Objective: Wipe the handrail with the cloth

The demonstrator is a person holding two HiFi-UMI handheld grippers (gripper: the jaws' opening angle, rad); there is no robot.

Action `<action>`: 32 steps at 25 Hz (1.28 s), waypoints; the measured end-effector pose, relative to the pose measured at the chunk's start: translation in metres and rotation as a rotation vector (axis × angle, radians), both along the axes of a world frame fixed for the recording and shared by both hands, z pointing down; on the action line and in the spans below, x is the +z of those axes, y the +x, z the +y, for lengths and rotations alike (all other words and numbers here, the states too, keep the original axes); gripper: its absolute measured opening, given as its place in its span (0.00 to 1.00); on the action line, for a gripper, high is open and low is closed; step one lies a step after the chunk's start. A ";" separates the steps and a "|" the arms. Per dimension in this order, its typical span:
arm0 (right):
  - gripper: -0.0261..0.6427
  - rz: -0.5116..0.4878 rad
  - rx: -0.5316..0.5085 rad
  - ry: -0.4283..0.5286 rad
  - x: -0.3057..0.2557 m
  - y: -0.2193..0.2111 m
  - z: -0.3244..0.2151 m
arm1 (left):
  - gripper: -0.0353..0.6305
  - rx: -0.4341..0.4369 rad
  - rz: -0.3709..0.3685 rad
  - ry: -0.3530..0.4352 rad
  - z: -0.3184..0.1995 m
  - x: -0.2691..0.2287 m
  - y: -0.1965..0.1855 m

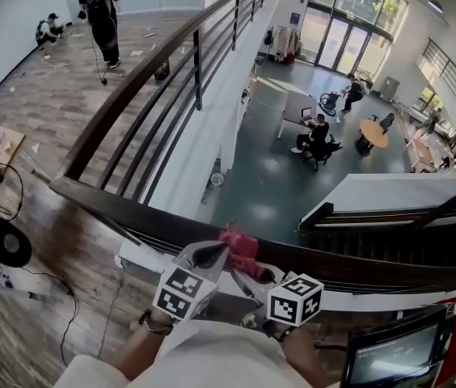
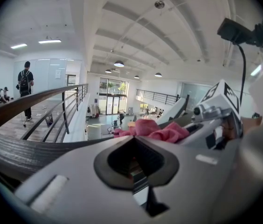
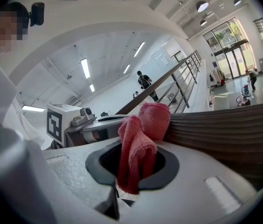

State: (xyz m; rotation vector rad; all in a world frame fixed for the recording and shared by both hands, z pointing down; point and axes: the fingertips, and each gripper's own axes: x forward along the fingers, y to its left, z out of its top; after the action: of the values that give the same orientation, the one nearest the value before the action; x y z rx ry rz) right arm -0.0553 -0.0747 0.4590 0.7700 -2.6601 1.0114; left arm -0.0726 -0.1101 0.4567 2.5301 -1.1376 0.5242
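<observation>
A dark wooden handrail (image 1: 123, 207) crosses in front of me and turns away along the balcony. A pink cloth (image 1: 240, 247) lies bunched on top of it. My right gripper (image 1: 246, 275) is shut on the cloth (image 3: 138, 143), which sticks up between its jaws against the ribbed rail (image 3: 224, 129). My left gripper (image 1: 212, 255) sits just left of the cloth, its tip at the rail, shut with nothing between its jaws. From the left gripper view the cloth (image 2: 152, 130) shows just beyond the gripper's tip (image 2: 134, 155), with the rail (image 2: 10, 148) to the left.
Beyond the rail is a drop to an atrium floor (image 1: 268, 176) with tables and seated people. A standing person (image 1: 101, 14) and a crouching one (image 1: 48, 29) are on the wooden upper floor. A monitor (image 1: 394, 354) sits at my lower right; cables and a black disc (image 1: 2, 242) lie at left.
</observation>
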 end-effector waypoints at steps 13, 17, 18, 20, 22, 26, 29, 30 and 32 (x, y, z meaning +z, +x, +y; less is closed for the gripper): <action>0.13 0.007 0.001 0.023 0.001 -0.002 0.000 | 0.06 -0.038 -0.010 0.025 -0.003 0.001 -0.006; 0.13 0.017 -0.007 0.021 0.002 0.002 0.003 | 0.06 -0.045 -0.013 0.024 0.001 -0.002 -0.002; 0.13 0.018 -0.009 0.022 0.002 0.001 0.003 | 0.06 -0.047 -0.017 0.025 0.001 -0.001 -0.003; 0.13 0.026 -0.012 0.030 0.003 -0.002 0.001 | 0.06 -0.047 -0.020 0.023 0.000 0.001 -0.005; 0.13 0.036 -0.008 0.040 0.003 -0.004 -0.001 | 0.06 -0.045 -0.016 0.032 -0.003 0.002 -0.007; 0.13 0.034 -0.013 0.048 0.003 -0.009 -0.001 | 0.06 -0.057 -0.010 0.027 -0.003 0.000 -0.013; 0.13 0.031 -0.012 0.050 0.003 -0.011 0.001 | 0.06 -0.068 -0.013 0.023 -0.001 0.000 -0.014; 0.13 0.022 -0.007 0.051 0.003 -0.010 0.002 | 0.06 -0.064 -0.011 0.022 0.000 0.001 -0.014; 0.13 0.003 0.005 0.059 0.002 -0.009 0.001 | 0.06 -0.055 -0.004 0.021 -0.002 0.000 -0.014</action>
State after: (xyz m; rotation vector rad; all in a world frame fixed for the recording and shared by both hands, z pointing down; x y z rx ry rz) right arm -0.0645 -0.0741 0.4613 0.7902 -2.6978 0.9364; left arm -0.0862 -0.1118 0.4565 2.5085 -1.2166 0.5056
